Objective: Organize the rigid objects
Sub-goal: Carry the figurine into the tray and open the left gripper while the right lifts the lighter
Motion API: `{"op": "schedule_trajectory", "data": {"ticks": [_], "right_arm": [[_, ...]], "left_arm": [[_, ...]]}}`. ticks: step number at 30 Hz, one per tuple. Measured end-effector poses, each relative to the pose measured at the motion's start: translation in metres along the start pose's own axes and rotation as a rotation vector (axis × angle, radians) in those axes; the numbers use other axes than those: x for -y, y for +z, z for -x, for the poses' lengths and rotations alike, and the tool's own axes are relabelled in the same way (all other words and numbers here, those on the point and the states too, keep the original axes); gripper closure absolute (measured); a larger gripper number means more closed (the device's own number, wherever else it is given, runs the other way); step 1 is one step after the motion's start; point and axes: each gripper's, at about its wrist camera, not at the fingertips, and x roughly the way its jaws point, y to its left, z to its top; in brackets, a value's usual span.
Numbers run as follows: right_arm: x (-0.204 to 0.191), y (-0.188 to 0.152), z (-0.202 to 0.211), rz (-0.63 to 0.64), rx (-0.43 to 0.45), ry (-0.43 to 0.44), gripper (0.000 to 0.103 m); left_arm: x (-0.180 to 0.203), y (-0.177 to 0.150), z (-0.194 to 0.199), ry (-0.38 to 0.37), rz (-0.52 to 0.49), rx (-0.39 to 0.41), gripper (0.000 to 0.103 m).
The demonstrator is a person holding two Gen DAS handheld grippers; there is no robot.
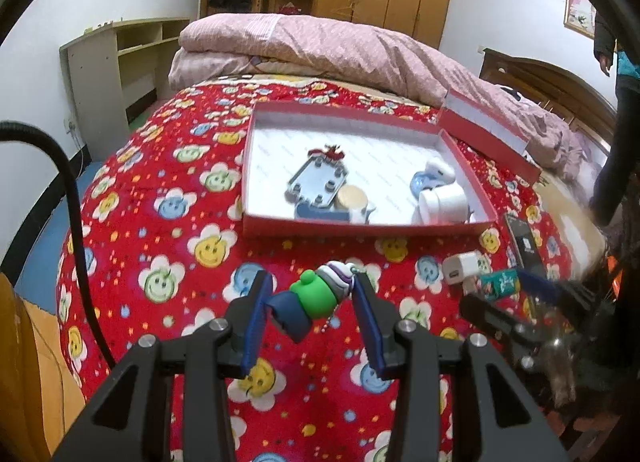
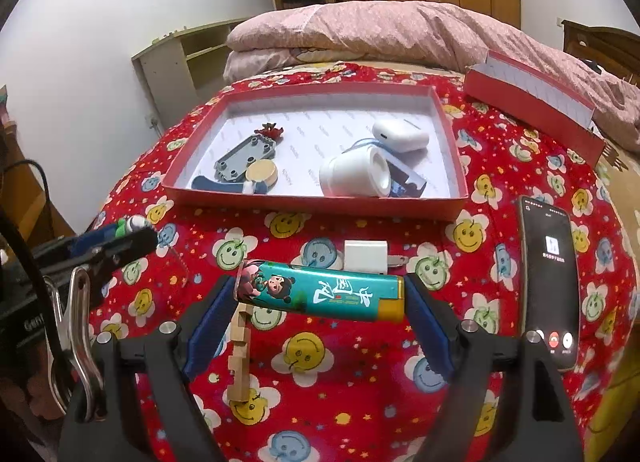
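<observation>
My left gripper (image 1: 310, 294) is shut on a small toy figure (image 1: 312, 298) with a green body, dark blue base, striped cap and bead chain, held above the red flowered bedspread. My right gripper (image 2: 320, 298) is shut on a teal lighter (image 2: 320, 294) with a cartoon print, gripped end to end and lying crosswise. Ahead of both lies a shallow red box (image 1: 256, 130) (image 2: 316, 204). It holds a grey plate, a wooden disc, a white cup (image 2: 356, 176) and a white earbud case (image 2: 400, 136). A white charger plug (image 2: 366, 256) (image 1: 460, 268) rests on the bedspread beyond the lighter.
A phone (image 2: 550, 282) with a lit screen lies on the bedspread at the right. The red box lid (image 2: 532, 100) sits behind it on the right. A wooden puzzle piece (image 2: 238, 346) lies under my right gripper. Folded pink quilts (image 1: 320, 46) fill the far bed.
</observation>
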Motion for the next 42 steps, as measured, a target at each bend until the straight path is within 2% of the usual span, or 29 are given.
{"op": "schedule_trajectory", "data": {"ticks": [12,22,30,42], "right_arm": [[0.01,0.034,0.003,0.028,0.049,0.015,0.019],[0.023,0.066,-0.021,0.036,0.066,0.017,0.019],[0.036,0.082,-0.048,0.02,0.062,0.01,0.019],[0.046,0.092,-0.077,0.01,0.058,-0.009,0.019]], "left_arm": [[0.012,0.048,-0.012,-0.003,-0.016,0.039,0.06],[0.023,0.085,-0.056,0.01,-0.027,0.03,0.06],[0.023,0.096,-0.093,0.021,-0.028,-0.006,0.06],[0.023,0.1,-0.125,0.032,-0.03,-0.041,0.06]]}}
